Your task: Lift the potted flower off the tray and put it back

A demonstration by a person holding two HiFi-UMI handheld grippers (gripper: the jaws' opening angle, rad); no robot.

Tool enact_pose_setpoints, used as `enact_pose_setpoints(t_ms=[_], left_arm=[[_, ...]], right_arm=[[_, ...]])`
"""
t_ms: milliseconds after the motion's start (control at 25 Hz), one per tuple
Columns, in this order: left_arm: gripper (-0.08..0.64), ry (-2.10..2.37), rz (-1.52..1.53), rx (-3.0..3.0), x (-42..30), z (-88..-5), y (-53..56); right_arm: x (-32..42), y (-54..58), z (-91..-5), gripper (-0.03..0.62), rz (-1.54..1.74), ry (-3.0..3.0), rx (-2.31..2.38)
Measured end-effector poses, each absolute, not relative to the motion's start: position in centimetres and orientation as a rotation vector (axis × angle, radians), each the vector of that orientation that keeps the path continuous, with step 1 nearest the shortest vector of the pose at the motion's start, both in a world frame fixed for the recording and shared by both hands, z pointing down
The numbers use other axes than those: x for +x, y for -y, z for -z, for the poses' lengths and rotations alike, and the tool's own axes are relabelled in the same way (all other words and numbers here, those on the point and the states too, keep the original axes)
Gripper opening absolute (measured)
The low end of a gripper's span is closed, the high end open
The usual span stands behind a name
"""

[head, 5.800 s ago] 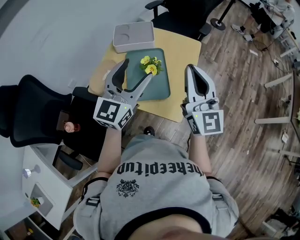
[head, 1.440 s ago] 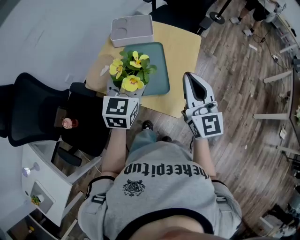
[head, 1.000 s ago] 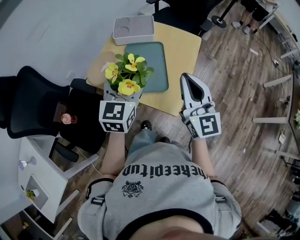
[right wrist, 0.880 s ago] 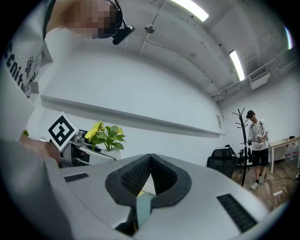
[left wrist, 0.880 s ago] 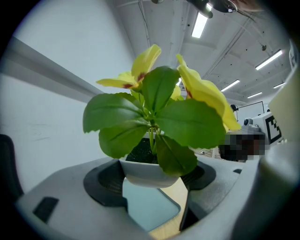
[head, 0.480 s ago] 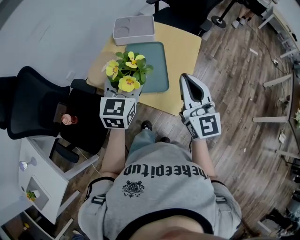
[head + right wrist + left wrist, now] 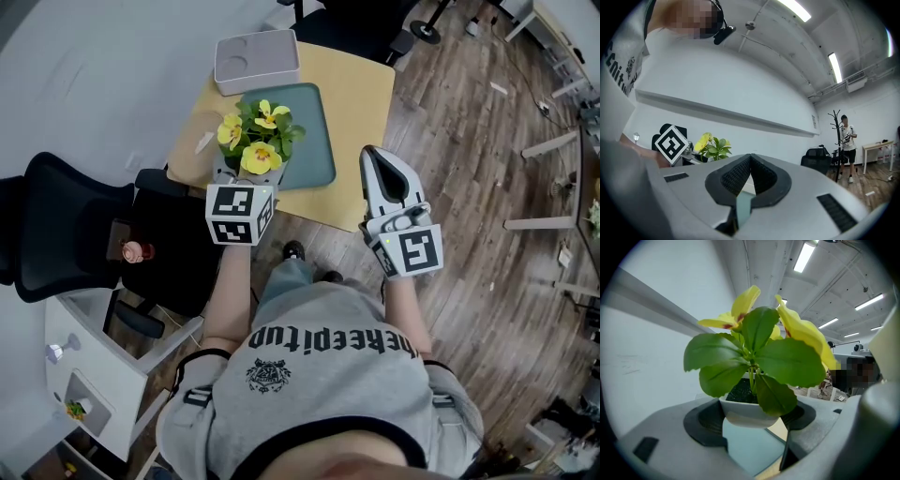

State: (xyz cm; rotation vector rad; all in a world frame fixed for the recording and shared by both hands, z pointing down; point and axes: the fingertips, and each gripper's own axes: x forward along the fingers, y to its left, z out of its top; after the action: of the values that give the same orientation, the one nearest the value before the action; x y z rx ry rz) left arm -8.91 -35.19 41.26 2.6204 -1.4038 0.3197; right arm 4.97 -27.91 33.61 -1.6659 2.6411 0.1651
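left gripper jaws clamped on white pot of yellow-bloomed potted flower, pot held in air over near-left part of teal tray, tray on wooden table, right gripper jaws pressed together, empty, off to tray's right, grey box behind tray

Matt plastic-looking tray sits on smooth pale wood table (floor: grainy planks)

pot hidden under own leaves in head view; tray part covered.
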Motion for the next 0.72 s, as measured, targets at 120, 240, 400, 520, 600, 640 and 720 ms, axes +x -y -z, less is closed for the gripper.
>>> enact_pose_setpoints(t_ms=[120, 240, 400, 520, 600, 640, 720], left_arm=[[0.345, 1.371, -0.349, 2.620, -8.6, -42.4, 36.2], [0.345, 1.339, -0.376, 2.618, -8.3, -43.5, 36.9], [0.346, 1.296, -0.417, 2.616, -7.8, -45.2, 37.9], [0.347, 1.262, -0.447, 2.611, -7.4, -46.5, 38.6], [0.345, 1.239, -0.472, 2.606, -7.1, -47.5, 39.1], [0.347, 1.227, -0.484, 2.604, -7.0, -48.0, 39.4], [0.345, 1.205, -0.504, 2.601, -6.7, -49.0, 39.8]], right_arm=[[5.1, 28.4, -33.9, 0.003, -0.163, -2.635, -1.698], [5.2, 28.9, -34.3, 0.003, -0.155, -2.625, -1.729], [5.6, 29.5, -34.8, 0.003, -0.139, -2.610, -1.772], [5.8, 29.8, -35.1, 0.003, -0.129, -2.601, -1.800], [5.9, 30.1, -35.5, 0.003, -0.119, -2.596, -1.822], [6.0, 30.2, -35.7, 0.003, -0.115, -2.593, -1.834], [6.2, 30.4, -36.1, 0.003, -0.106, -2.585, -1.861]])
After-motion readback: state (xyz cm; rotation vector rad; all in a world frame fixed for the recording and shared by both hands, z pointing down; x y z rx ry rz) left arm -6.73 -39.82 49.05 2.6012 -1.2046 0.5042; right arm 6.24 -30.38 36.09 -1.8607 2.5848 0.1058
